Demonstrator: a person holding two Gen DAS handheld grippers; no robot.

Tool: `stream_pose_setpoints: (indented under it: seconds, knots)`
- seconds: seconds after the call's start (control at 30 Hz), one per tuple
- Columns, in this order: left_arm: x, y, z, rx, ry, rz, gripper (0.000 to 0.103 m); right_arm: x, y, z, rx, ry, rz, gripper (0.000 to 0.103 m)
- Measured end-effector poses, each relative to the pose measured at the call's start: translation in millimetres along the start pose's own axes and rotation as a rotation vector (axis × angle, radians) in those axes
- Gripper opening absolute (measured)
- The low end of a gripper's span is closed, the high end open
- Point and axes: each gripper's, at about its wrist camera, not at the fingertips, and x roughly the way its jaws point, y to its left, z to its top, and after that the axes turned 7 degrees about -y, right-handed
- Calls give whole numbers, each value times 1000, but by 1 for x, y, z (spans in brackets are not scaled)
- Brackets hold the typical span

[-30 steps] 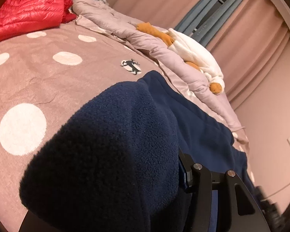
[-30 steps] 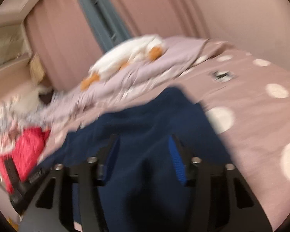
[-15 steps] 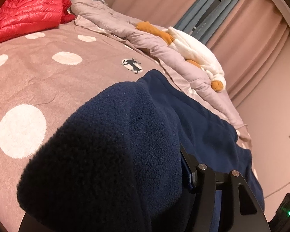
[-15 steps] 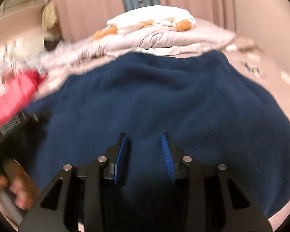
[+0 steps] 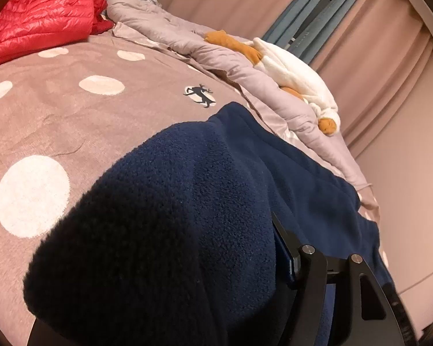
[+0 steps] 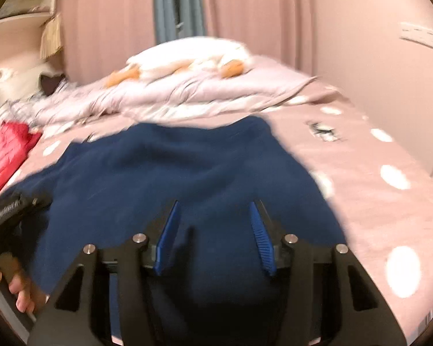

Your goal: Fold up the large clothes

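Risk: bunched navy fleece garment (image 5: 164,230) pinched in left gripper (image 5: 274,259) slips, fold collapses on polka-dot bed (image 5: 57,121); right gripper (image 6: 213,239) fingers spread, holding nothing.

A thick, matt, nubby fleece is seen in the navy garment (image 5: 187,216), its pile rough and fuzzy close to the lens. The bedspread (image 5: 57,121) is made of a flat, matt woven cloth with printed dots, while the red jacket (image 5: 37,20) is finished in a slightly shiny quilted fabric. The right gripper (image 6: 213,230) is built of smooth matt black plastic with bright metal screws and ribbed blue pads (image 6: 166,238).
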Motion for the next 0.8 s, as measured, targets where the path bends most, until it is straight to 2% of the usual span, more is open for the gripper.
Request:
stream_pose_setpoints:
  seconds: [0.1, 0.17, 0.2, 0.23, 0.27, 0.33, 0.4, 0.5, 0.53, 0.67, 0.8]
  knots:
    - [1, 1, -1, 5, -2, 3, 69, -3, -12, 3, 88, 5, 31, 50]
    - [1, 2, -1, 3, -1, 4, 70, -7, -12, 5, 90, -17, -7, 54]
    - [1, 2, -1, 1, 0, 5, 71, -10, -10, 8, 66, -37, -52, 55]
    - [2, 3, -1, -1, 0, 4, 71, -11, -9, 10, 45, -58, -87, 59]
    - [2, 3, -2, -2, 1, 4, 72, -16, -10, 12, 30, -85, -124, 67]
    - [3, 3, -2, 0, -2, 5, 72, -20, -17, 13, 42, -107, -153, 78]
    - [3, 3, -2, 7, -6, 8, 72, -16, -33, 12, 91, -86, -178, 79]
    - [1, 1, -3, 24, -22, 17, 71, 0, -60, 3, 188, -5, -201, 79]
    - [1, 1, -3, 30, -28, 19, 71, 5, -67, -1, 215, 9, -195, 80]
    - [-3, -12, -3, 97, -53, 49, 65, 21, -97, -18, 350, 33, -109, 95]
    - [-14, -37, -8, 255, -110, 91, 59, 30, -118, -31, 517, 57, 26, 96]
